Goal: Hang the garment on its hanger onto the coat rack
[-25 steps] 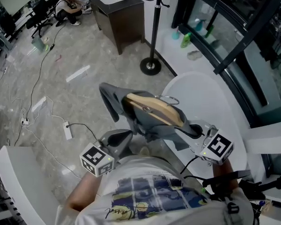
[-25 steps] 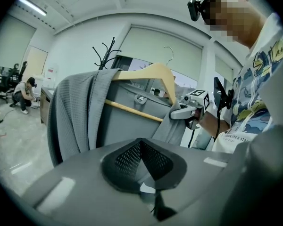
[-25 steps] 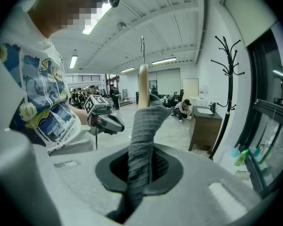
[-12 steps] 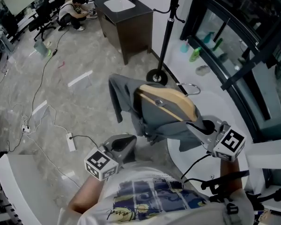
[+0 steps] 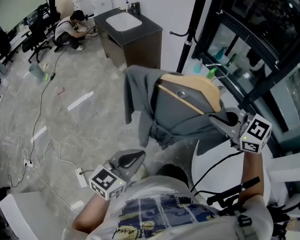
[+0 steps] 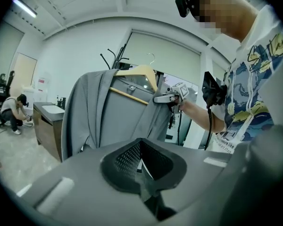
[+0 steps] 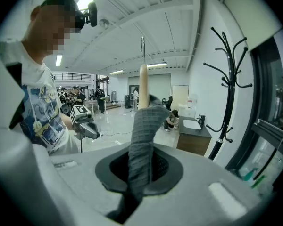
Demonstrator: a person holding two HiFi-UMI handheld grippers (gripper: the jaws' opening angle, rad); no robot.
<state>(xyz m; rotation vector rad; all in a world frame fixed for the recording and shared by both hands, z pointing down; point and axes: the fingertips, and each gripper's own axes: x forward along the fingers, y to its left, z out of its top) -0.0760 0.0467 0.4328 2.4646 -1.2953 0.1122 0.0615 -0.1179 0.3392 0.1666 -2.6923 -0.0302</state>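
A grey garment [image 5: 182, 111] hangs on a wooden hanger [image 5: 202, 86] held up in mid-air, just in front of the black coat rack pole [image 5: 195, 31]. My right gripper [image 5: 229, 125] is shut on a fold of the garment's fabric [image 7: 141, 135] at its right side; the hanger [image 7: 143, 86] and its metal hook rise above the jaws. The coat rack [image 7: 228, 93] with curved hooks stands to the right in the right gripper view. My left gripper [image 5: 129, 160] hangs low by my body, shut and empty. From it I see the garment [image 6: 108, 117], the hanger [image 6: 137, 72] and the right gripper [image 6: 167, 98].
A dark cabinet with a white sink [image 5: 132, 31] stands left of the rack. A person crouches [image 5: 70, 28] at the far left by office chairs. Cables and a power strip [image 5: 82, 176] lie on the floor. A white round table [image 5: 225, 184] and a dark-framed glass wall [image 5: 260, 49] lie right.
The right gripper has lifted the garment and hanger up and forward, toward the coat rack. The left gripper stayed low and empty.
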